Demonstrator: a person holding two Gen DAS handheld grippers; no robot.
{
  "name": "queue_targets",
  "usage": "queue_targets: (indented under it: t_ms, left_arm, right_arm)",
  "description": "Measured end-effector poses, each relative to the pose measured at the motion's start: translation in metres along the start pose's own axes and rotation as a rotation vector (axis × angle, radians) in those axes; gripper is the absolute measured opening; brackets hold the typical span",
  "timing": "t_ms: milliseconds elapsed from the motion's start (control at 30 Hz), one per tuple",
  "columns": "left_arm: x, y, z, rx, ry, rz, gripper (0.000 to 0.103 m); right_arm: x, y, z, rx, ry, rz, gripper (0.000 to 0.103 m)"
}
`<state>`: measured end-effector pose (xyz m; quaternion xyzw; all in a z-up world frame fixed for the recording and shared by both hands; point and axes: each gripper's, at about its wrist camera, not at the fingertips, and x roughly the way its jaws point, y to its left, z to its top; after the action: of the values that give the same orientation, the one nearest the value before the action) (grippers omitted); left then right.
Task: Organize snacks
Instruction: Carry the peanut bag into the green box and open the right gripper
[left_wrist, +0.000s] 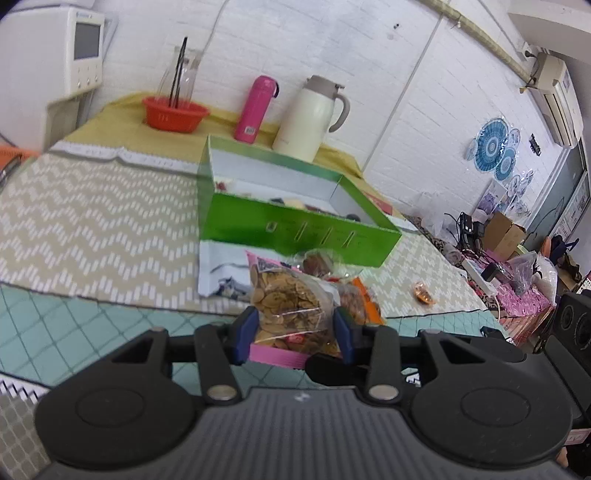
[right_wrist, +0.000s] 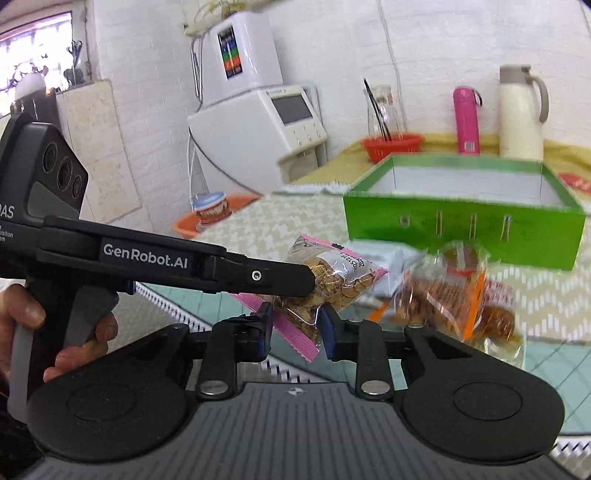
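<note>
White brick walls back a worktop (left_wrist: 74, 221) laid with a beige zigzag cloth and a teal diamond mat. On it stands an open, glossy green cardboard box (left_wrist: 295, 229), its contents mostly hidden by the near wall. Blurred crinkly clear snack bags (right_wrist: 458, 299) lie before it. Both left tongs (left_wrist: 293, 332) and right tongs (right_wrist: 295, 328) pinch one clear, pink-edged bag of round flat crackers (left_wrist: 288, 295), held above the mat.
</note>
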<state>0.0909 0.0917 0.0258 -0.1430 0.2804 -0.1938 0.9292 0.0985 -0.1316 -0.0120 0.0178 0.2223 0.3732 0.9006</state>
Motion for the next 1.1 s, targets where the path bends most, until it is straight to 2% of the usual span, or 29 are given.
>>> queue_targets:
  t_ms: [200, 400, 600, 800, 1000, 1067, 1100]
  left_arm:
    - [0.012, -0.009, 0.042, 0.025, -0.074, -0.035, 0.040]
    - [0.054, -0.006, 0.086, 0.026, -0.083, -0.054, 0.040]
    - [0.111, 0.010, 0.116, -0.011, -0.024, -0.074, 0.040]
    - [0.155, 0.028, 0.125, -0.035, 0.033, -0.064, 0.040]
    - [0.184, 0.043, 0.130, -0.031, 0.061, -0.036, 0.041]
    - [0.187, 0.040, 0.131, 0.005, 0.050, 0.007, 0.052]
    - [0.186, 0.039, 0.131, 0.016, 0.043, 0.022, 0.072]
  right_arm:
    - [0.000, -0.010, 0.034, -0.055, -0.098, -0.048, 0.050]
    - [0.023, -0.040, 0.066, -0.034, -0.128, -0.112, 0.050]
    - [0.056, -0.076, 0.085, 0.034, -0.086, -0.150, 0.050]
    - [0.089, -0.110, 0.091, 0.098, -0.007, -0.142, 0.050]
    - [0.115, -0.122, 0.092, 0.063, 0.052, -0.154, 0.050]
    - [0.123, -0.123, 0.095, 0.053, 0.070, -0.155, 0.052]
    - [0.126, -0.124, 0.096, 0.045, 0.077, -0.167, 0.052]
